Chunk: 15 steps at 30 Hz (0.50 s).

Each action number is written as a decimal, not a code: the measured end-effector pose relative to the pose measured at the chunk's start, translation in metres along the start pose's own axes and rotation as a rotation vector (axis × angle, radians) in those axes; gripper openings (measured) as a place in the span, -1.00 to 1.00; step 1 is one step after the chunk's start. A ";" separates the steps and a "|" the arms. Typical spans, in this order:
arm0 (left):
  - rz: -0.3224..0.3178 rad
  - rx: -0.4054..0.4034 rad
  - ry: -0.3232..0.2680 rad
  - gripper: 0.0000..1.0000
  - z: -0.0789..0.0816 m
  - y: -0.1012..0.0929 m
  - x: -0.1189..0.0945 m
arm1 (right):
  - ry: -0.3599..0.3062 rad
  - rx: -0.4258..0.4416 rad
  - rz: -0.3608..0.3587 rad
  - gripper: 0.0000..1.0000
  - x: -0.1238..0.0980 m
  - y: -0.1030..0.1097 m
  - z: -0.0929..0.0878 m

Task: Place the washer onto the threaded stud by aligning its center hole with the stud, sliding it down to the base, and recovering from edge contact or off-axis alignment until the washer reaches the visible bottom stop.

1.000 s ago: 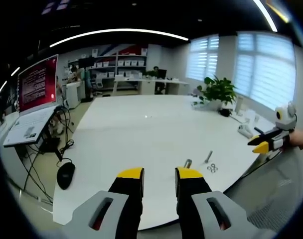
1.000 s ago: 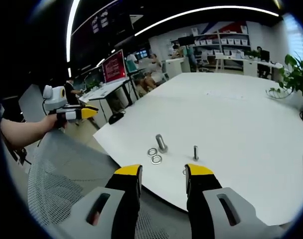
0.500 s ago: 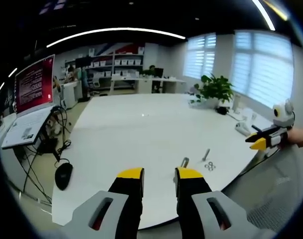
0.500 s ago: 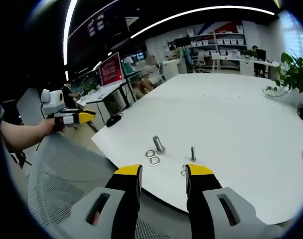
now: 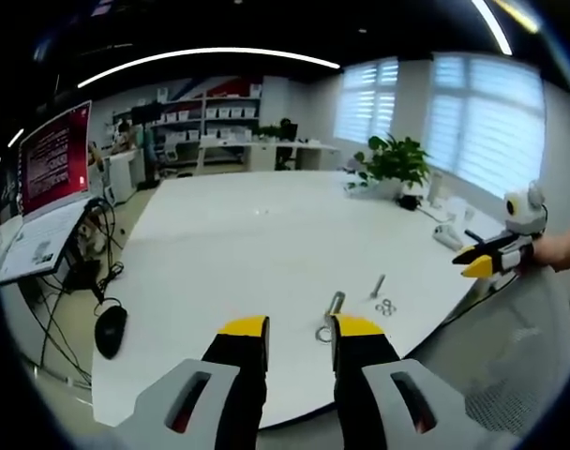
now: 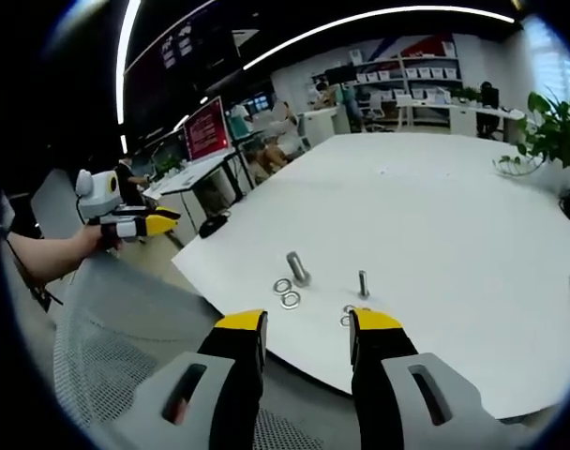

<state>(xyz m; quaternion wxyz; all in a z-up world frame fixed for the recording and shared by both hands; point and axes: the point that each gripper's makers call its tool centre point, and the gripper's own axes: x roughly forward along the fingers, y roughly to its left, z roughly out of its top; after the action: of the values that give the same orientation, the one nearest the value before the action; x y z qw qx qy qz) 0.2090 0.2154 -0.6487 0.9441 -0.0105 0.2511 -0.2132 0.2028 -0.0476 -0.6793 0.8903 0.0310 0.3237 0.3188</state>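
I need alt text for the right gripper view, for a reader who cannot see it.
The right gripper, jaws open, points at a white table holding two upright studs and three washers near its edge. The left gripper is held at left, above a mesh chair.

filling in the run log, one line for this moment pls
stage: approach | left claw: open, empty | right claw: open, empty | washers: on table by bolts

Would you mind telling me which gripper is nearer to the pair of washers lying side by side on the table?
Right, as far as I can judge. The right gripper hovers just short of the washers. The left gripper faces them from farther along the table edge.
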 end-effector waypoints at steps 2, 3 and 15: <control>-0.021 0.001 0.012 -0.49 -0.002 -0.004 0.001 | 0.019 0.006 -0.013 -0.25 0.001 -0.003 -0.004; -0.032 0.003 0.019 -0.49 -0.003 -0.006 0.002 | 0.047 -0.004 -0.020 -0.25 0.002 -0.003 -0.008; -0.103 0.028 0.018 -0.48 -0.003 -0.021 0.003 | 0.099 -0.040 -0.052 -0.25 0.002 -0.008 -0.016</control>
<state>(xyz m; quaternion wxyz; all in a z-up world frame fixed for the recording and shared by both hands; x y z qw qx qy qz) 0.2013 0.1955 -0.6499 0.9296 -0.0084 0.2557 -0.2652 0.1984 -0.0552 -0.6948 0.8816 -0.0112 0.3616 0.3030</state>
